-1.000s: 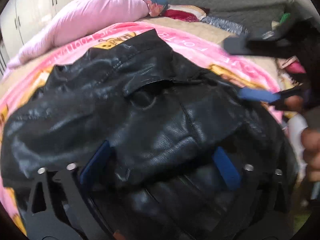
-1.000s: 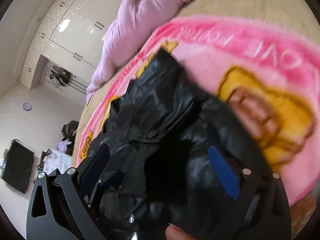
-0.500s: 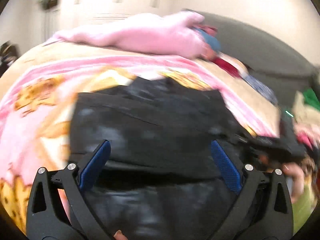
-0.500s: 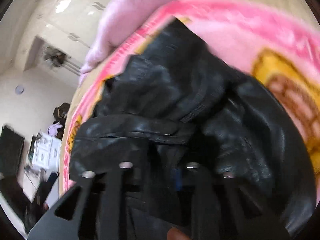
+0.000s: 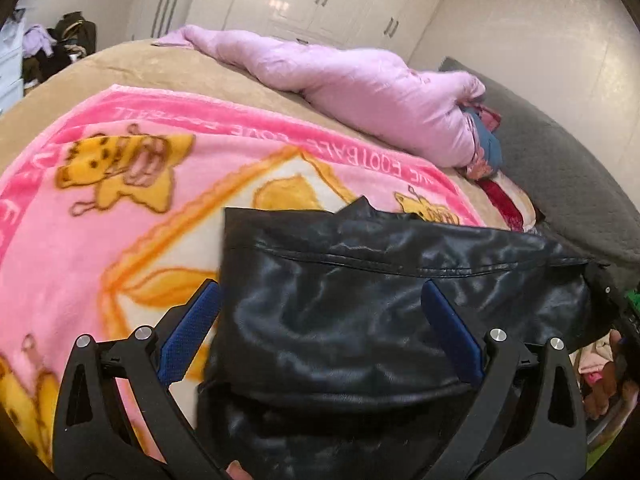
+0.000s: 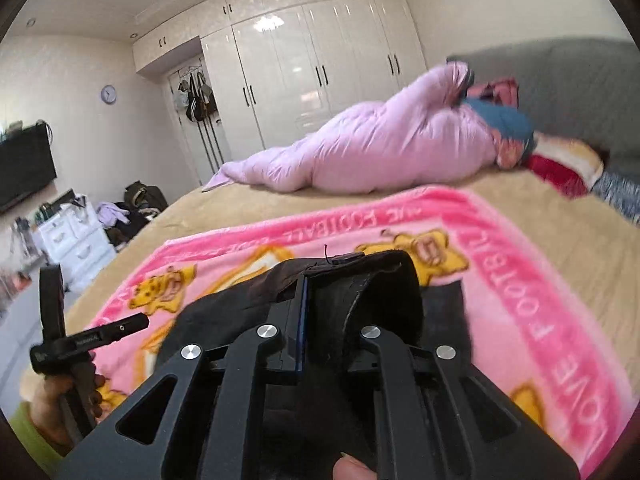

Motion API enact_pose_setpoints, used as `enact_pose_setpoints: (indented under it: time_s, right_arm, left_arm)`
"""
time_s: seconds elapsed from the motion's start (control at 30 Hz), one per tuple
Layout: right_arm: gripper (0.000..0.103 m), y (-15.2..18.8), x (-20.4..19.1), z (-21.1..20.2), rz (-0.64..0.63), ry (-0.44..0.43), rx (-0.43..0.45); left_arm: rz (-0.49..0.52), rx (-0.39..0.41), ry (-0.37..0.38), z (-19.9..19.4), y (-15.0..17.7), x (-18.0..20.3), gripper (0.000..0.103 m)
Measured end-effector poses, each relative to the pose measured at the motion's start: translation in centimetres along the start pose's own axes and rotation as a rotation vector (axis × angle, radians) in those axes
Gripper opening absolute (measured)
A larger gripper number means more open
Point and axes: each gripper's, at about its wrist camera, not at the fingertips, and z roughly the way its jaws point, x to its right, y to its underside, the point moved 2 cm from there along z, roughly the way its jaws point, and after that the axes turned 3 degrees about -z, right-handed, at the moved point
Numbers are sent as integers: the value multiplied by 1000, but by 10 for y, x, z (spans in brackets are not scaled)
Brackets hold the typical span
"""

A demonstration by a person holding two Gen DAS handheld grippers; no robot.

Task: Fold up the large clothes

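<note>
A black leather jacket point(image 5: 380, 300) hangs stretched out above the pink cartoon blanket point(image 5: 100, 220) on the bed. My left gripper point(image 5: 320, 328) is open, its blue pads either side of the jacket's lower left part without pinching it. My right gripper point(image 6: 306, 300) is shut on the jacket's edge point(image 6: 372, 288), with fabric draped over its closed jaws. In the left wrist view the right gripper shows at the jacket's far right end point(image 5: 612, 300). In the right wrist view the left gripper's handle point(image 6: 80, 344) shows at the lower left.
A lilac duvet point(image 5: 360, 92) lies along the far side of the bed, with pillows and a grey headboard point(image 5: 580, 184) at the right. White wardrobes point(image 6: 312, 68) line the far wall. A white drawer unit point(image 6: 76, 240) and clutter stand beside the bed.
My right gripper closed on the jacket's edge and lifted it. The crumpled jacket is now pulled out flat and raised. My left gripper stayed open and drew back.
</note>
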Motion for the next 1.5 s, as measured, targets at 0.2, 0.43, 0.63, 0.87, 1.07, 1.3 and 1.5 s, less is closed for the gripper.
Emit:
enact_pose_setpoints:
  time_s: [0.2,0.43,0.63,0.87,1.07,1.3,1.5]
  right_arm:
    - [9,34,37,39,68,77,-100]
    - [9,52,54,54,107,77,-148]
    - [10,62,62,65,148,81,-199]
    - [26,75,80,80,241,97,-285]
    - [39,72,90,69,294,95,-268]
    - [43,54,90,43,278,82,-141]
    - [43,56,59,63,200,11,-180]
  left_arm:
    - [21,-85,-32,52,10,16,93]
    - [59,-141,-91,83,33,16,93]
    - [148,-159,-145,97,46,21,93]
    - [128,-164,-126,102,50,14,93]
    - [119,-152,-108,99,49,14,93]
    - [118,-154,-94,82,49,24,93]
    - [152,-174,-80,73,62,41,93]
